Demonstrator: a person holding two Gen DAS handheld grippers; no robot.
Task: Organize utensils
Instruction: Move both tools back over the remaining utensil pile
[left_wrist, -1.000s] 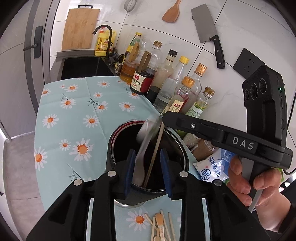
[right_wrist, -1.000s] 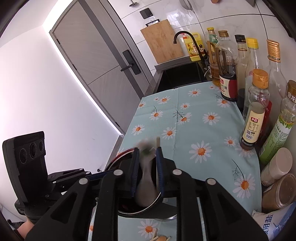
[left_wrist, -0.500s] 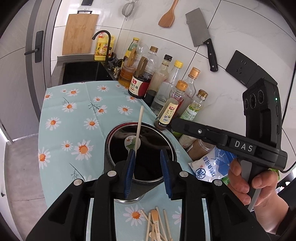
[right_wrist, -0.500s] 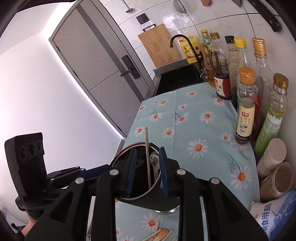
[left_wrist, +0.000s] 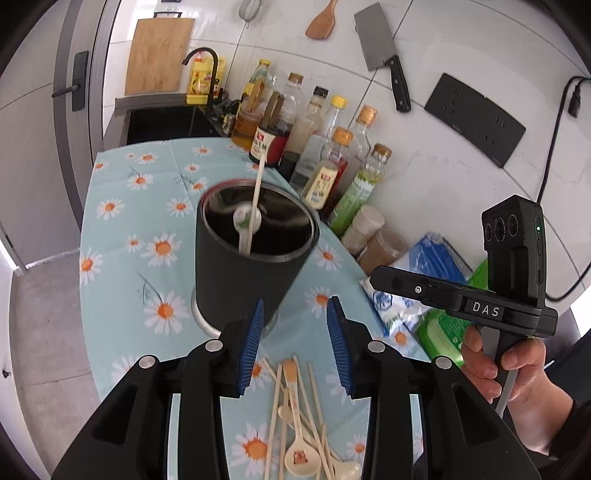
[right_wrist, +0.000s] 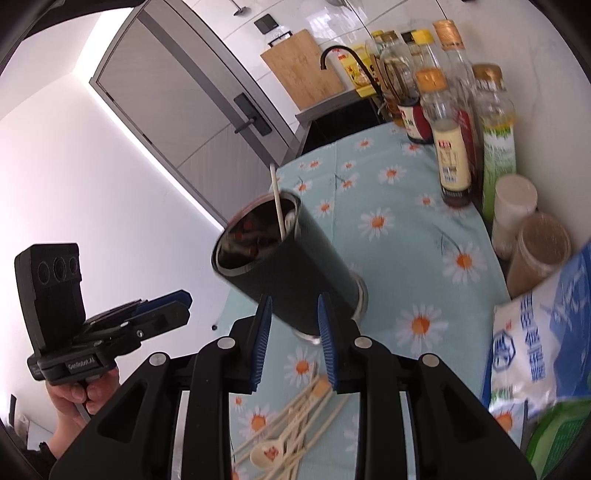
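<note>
the left gripper (left_wrist: 295, 347) hangs over the daisy-print tablecloth (left_wrist: 122, 258) with its blue pads a moderate gap apart and widening, nothing between them. just ahead of those jaws stands the black utensil holder (left_wrist: 243, 269), upright on a silver base, with a chopstick (left_wrist: 255, 206) and a white spoon (left_wrist: 243, 221) leaning inside it. below and behind the jaws, close to the camera, lies a loose pile of chopsticks (left_wrist: 295, 413) and ceramic spoons (left_wrist: 301, 458) on the cloth.

the right gripper (right_wrist: 293, 343) holds its pads at a narrower gap, also empty, the holder just beyond its tips and the pile under them. a hand (left_wrist: 517, 376) grips its handle off to the right of the left jaws.

further ahead and to the right of both jaws, a row of sauce bottles (left_wrist: 332, 166) lines the tiled wall, with jars (right_wrist: 524, 229) and a salt bag (right_wrist: 535, 339) nearer.
</note>
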